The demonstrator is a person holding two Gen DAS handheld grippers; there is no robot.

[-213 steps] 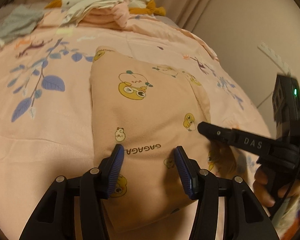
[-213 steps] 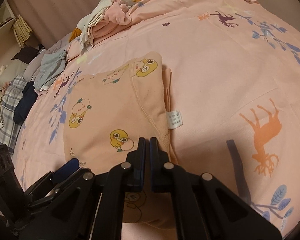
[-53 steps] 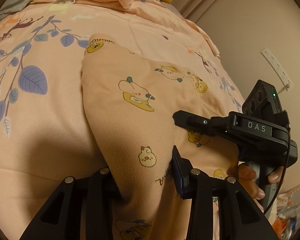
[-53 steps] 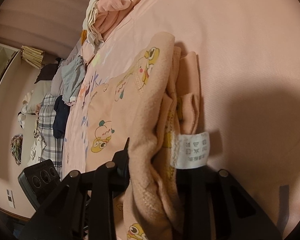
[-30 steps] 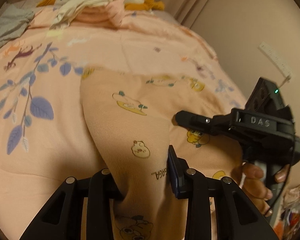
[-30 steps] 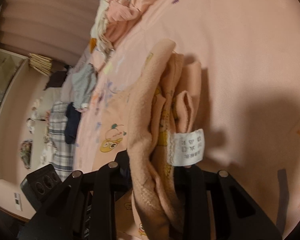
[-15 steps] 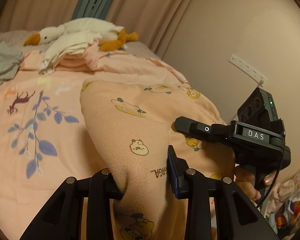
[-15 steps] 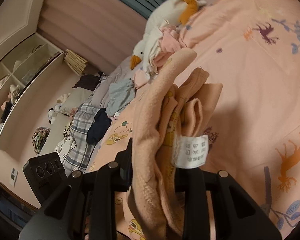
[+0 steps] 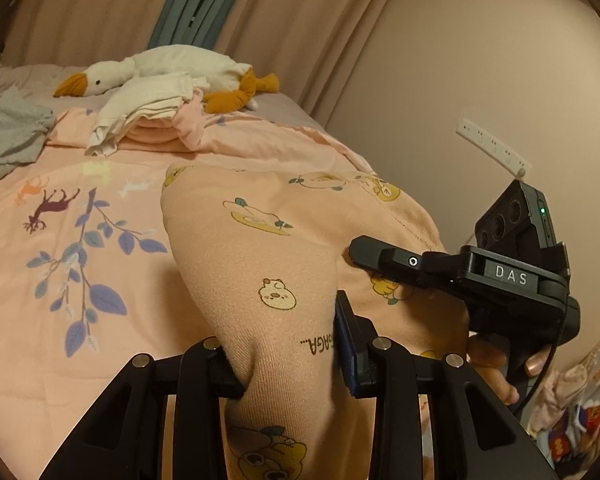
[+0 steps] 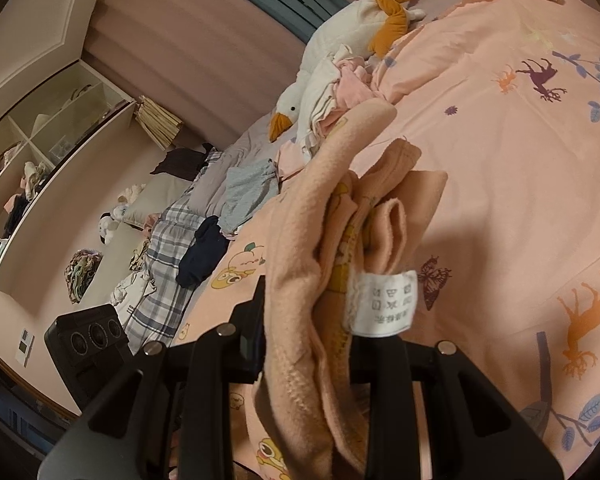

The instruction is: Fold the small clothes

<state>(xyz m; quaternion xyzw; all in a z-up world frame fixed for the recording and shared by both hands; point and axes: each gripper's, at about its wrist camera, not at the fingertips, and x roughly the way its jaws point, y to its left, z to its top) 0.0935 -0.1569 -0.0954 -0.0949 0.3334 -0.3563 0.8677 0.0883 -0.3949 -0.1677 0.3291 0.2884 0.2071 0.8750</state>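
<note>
Bedroom: bed (image 9: 112,364), goose plush (image 9: 172,68), curtains (image 9: 284,28)

The garment (image 9: 260,264) hangs above the bed (image 9: 60,360) between both grippers; behind it a goose toy (image 9: 172,72) lies on a clothes pile (image 9: 148,120) near the curtain (image 9: 100,8)
</note>
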